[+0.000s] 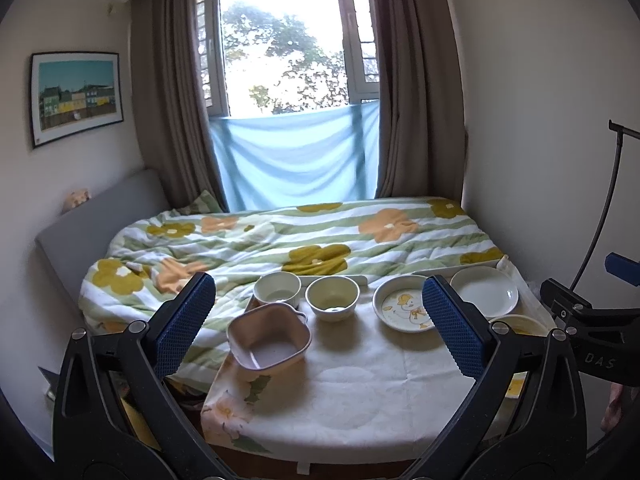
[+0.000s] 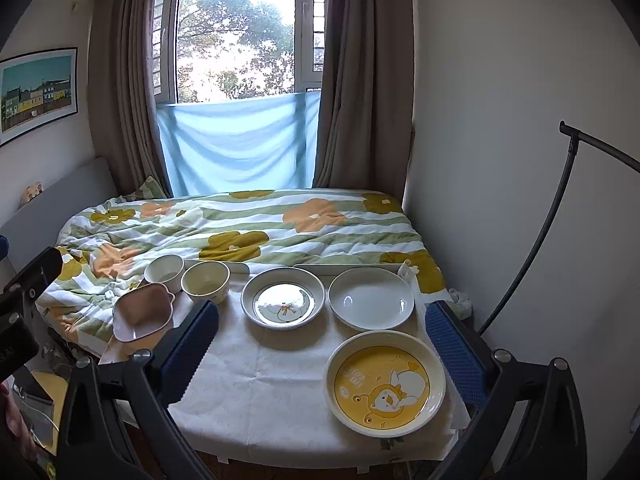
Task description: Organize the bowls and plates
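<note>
**Nothing stacked yet: 3 bowls and 3 plates lie spread out**

The left gripper (image 1: 318,322) and the right gripper (image 2: 320,346) both hover above the near edge of the table (image 2: 256,392), jaws spread wide and holding nothing.

On the cloth, 3 bowls sit at the left: the pink square bowl (image 1: 269,336), the white bowl (image 1: 277,289) and the cream bowl (image 1: 332,297). To the right lie the grey-rimmed duck plate (image 2: 283,300), the plain white plate (image 2: 371,298) and, nearest, the yellow duck plate (image 2: 385,383).

Every piece stands alone, unstacked, so sorting appears not yet begun; all grouping remains.
</note>
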